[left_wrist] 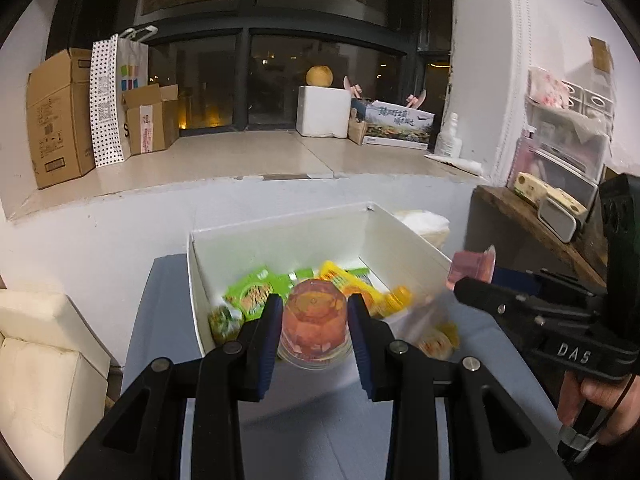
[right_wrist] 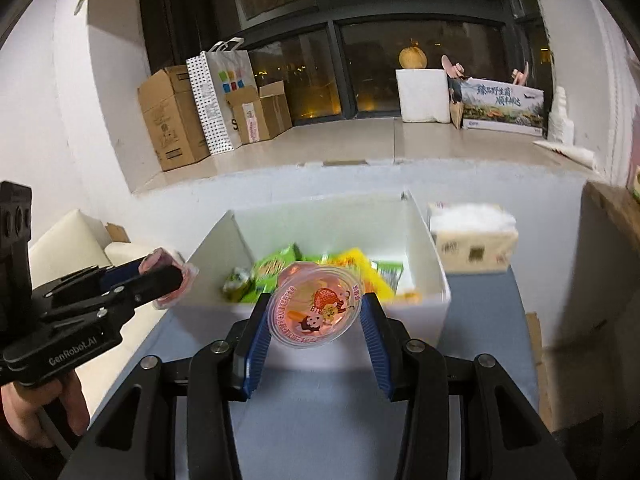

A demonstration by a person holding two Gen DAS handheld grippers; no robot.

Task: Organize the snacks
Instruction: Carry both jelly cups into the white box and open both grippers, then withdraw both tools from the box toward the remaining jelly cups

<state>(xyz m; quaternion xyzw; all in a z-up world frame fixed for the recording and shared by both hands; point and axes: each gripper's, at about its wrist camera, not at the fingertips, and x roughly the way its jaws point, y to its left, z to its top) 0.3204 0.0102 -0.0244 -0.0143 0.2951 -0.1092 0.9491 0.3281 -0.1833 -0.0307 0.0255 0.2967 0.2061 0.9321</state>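
Left wrist view: left tongs point(left_wrist: 313, 322) were clamped on an upturned jelly cup point(left_wrist: 313, 316).
Right wrist view: right tongs point(right_wrist: 315, 318) gripped a lidded jelly cup point(right_wrist: 315, 310).
Beyond the tongs: white box point(right_wrist: 432, 276) of snacks point(right_wrist: 276, 266) sat on the bench point(right_wrist: 320, 420).

The box point(left_wrist: 280, 236) is white, holding green packets point(left_wrist: 256, 292) and a yellow one point(left_wrist: 344, 278). Both jelly cups point(left_wrist: 314, 320) are orange-pink; blue pads point(left_wrist: 268, 340) flank each. At ten o'clock stands a black-dotted white bag point(left_wrist: 105, 100).
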